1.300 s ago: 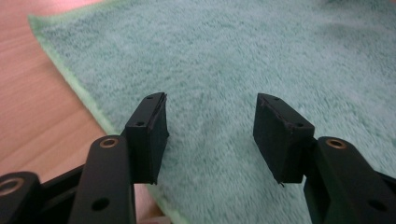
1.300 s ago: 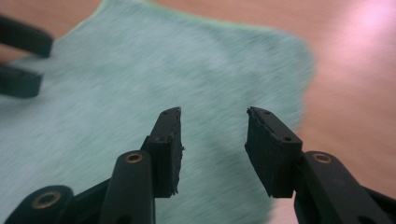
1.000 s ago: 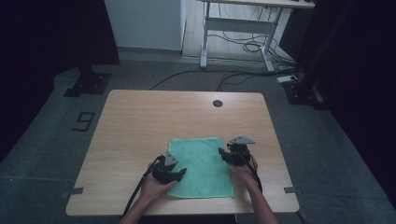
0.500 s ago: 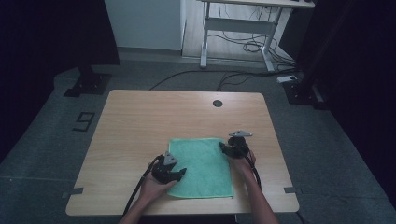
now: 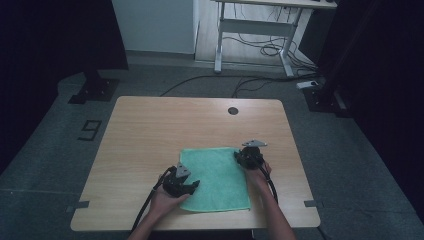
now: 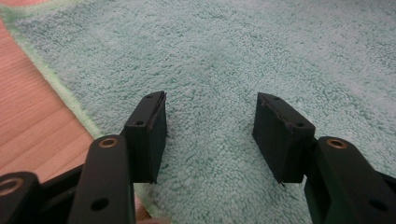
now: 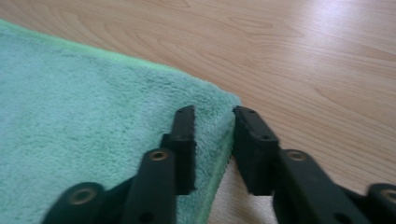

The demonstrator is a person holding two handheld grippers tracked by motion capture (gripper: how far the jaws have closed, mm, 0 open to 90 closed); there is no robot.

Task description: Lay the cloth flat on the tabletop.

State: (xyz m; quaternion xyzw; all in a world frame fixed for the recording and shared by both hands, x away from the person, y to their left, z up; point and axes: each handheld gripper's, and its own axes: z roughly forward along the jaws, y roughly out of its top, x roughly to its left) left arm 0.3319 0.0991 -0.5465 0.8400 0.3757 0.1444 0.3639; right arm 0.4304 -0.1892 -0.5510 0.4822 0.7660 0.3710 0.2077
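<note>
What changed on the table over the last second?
The right gripper shifted slightly in toward the far right corner of the green terry cloth, and its jaws have just been closing, with the cloth's edge between them. The left gripper stayed open over the cloth's near left part. The cloth lies flat on the wooden table as before.

Fluffy looped terry cloth (image 6: 224, 56) lies on a smooth, faintly glossy wood-grain table (image 7: 303, 51).

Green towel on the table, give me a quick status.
Left gripper open, low over towel. Right gripper has just been closing astride its far right corner edge. Towel flat on table; nothing in the way.
</note>
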